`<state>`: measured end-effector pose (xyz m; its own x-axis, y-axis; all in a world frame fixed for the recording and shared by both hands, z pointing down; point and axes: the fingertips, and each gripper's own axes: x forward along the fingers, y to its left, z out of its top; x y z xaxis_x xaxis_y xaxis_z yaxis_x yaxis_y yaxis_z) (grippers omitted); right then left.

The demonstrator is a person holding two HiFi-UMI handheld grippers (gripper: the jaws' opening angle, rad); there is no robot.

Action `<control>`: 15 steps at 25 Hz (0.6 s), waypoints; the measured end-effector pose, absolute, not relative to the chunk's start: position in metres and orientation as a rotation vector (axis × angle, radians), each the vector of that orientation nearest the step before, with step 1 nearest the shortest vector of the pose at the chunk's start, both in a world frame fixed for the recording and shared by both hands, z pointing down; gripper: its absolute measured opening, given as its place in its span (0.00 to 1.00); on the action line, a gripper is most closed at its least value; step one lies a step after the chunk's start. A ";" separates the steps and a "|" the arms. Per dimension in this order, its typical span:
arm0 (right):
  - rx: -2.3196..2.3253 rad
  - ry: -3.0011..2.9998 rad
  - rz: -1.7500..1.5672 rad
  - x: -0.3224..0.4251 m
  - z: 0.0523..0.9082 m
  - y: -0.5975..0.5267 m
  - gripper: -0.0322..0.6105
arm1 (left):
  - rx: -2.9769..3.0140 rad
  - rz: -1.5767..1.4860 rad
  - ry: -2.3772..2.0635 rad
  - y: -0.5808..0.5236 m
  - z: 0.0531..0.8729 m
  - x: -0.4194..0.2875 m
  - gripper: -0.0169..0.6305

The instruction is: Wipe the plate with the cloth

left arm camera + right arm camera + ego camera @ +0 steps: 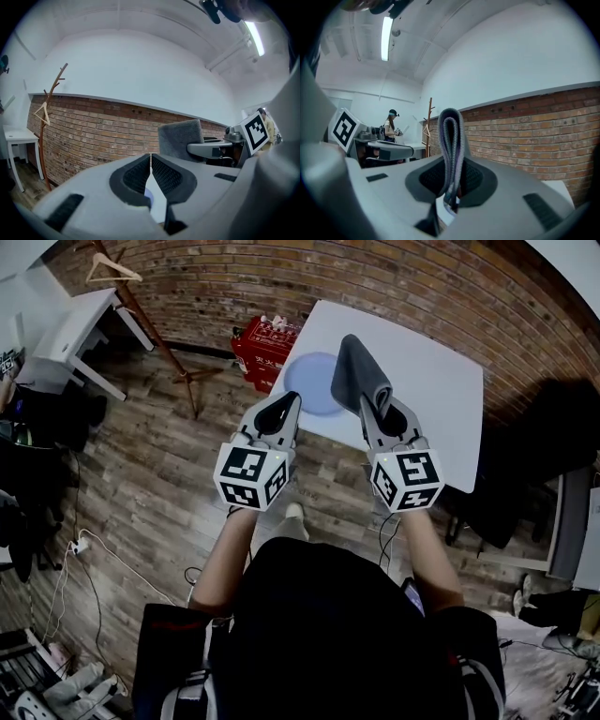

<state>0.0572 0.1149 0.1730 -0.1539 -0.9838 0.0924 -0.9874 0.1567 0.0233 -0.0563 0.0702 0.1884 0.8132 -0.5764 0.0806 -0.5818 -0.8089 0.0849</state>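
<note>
A pale blue plate (312,382) lies on the white table (431,381), near its left edge. My right gripper (375,395) is shut on a folded grey cloth (357,371), which stands up above the plate's right side; the cloth (451,150) shows as a doubled fold between the jaws in the right gripper view. My left gripper (292,401) hovers over the plate's near-left rim, jaws closed together with nothing between them. In the left gripper view (151,174) a sliver of plate (148,194) shows below the jaws, and the cloth (179,138) stands to the right.
A red crate (266,345) sits on the wooden floor left of the table. A wooden coat stand (141,310) and a white desk (67,334) are further left. A brick wall (375,277) runs behind. A person (389,126) stands far off in the right gripper view.
</note>
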 end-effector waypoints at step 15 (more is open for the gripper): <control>1.997 -2.227 0.175 0.058 0.192 0.004 0.13 | 2.802 0.112 -0.851 -0.048 0.209 -0.074 0.07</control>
